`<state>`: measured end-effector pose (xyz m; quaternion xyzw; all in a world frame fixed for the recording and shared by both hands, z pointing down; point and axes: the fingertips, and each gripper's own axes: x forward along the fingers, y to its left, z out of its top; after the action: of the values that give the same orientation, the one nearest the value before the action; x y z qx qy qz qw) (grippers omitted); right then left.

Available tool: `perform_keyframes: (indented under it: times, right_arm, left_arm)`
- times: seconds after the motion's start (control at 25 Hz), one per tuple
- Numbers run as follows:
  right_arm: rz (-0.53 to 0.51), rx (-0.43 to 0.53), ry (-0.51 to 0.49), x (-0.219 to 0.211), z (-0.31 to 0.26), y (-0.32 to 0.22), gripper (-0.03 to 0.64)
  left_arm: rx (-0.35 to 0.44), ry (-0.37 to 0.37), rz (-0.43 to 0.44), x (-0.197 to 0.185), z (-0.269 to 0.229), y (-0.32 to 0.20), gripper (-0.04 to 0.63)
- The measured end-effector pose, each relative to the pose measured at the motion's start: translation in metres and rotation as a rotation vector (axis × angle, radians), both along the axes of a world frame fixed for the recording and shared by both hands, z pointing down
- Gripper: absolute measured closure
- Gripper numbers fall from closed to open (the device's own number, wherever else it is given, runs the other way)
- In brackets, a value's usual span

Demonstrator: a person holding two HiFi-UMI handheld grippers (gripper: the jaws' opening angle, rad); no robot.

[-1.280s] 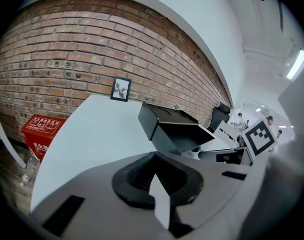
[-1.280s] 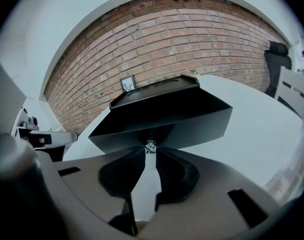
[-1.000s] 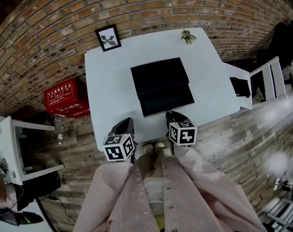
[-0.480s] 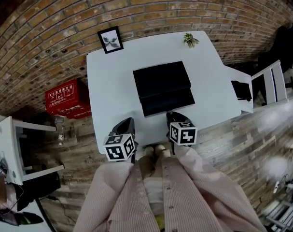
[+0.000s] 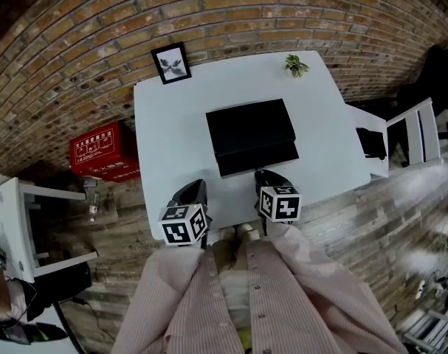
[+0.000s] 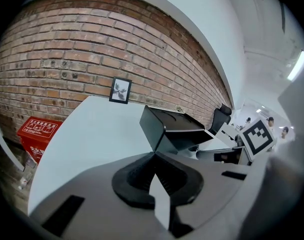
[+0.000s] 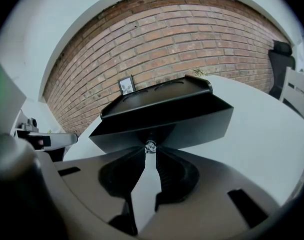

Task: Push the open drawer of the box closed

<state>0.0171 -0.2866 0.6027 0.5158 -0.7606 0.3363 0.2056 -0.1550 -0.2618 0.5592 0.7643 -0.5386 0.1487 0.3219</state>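
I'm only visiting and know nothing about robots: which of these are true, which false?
1. The black box has its drawer fully shut. False: it sticks out toward the person.
2. A framed picture stands at the table's far corner. True.
3. The left gripper touches the black box. False: it is apart from it, near the table's edge.
4. The right gripper has its jaws closed on the drawer's knob. True.
5. The red box sits on the table. False: it is on the floor.

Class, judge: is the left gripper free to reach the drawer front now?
Probably yes: only bare table lies between the left gripper and the drawer's left half; the right gripper sits at the knob.
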Motion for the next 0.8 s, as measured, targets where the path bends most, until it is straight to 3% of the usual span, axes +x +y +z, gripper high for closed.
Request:
perform_keyframes:
  times: [0.8]
  right_arm:
    - [0.003, 0.007, -0.005, -0.004, 0.0, -0.026, 0.546]
  left_arm:
    - [0.001, 0.004, -0.006, -0.005, 0.001, -0.021, 0.6]
